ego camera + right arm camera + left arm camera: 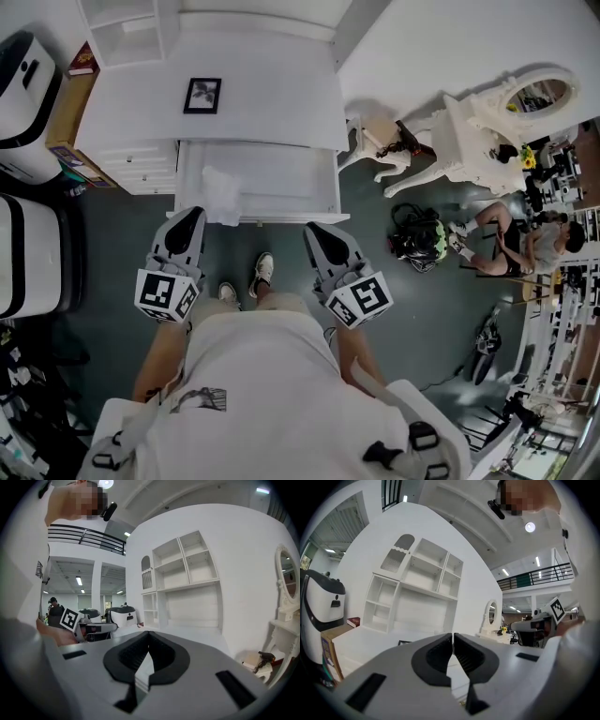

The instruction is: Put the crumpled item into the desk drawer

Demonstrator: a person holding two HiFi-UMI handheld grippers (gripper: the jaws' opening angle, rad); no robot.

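The white desk (pixel 262 103) has its drawer (pixel 281 183) pulled open toward me. A crumpled white item (pixel 222 194) lies at the drawer's left front corner and reaches over the front edge. My left gripper (pixel 192 216) hangs just in front of the drawer, its tip beside the item, jaws shut and empty (pixel 453 635). My right gripper (pixel 315 230) is level with it at the drawer's right front corner, also shut with nothing between its fingers (pixel 149 634). Both point toward the desk.
A small framed picture (pixel 202 95) lies on the desk top, with a white shelf unit (pixel 122 28) behind it. A white machine (pixel 23 94) and a cardboard box (pixel 70 117) stand at the left. At the right are a white vanity table (pixel 478 127), a backpack (pixel 417 234) and a seated person (pixel 525 244).
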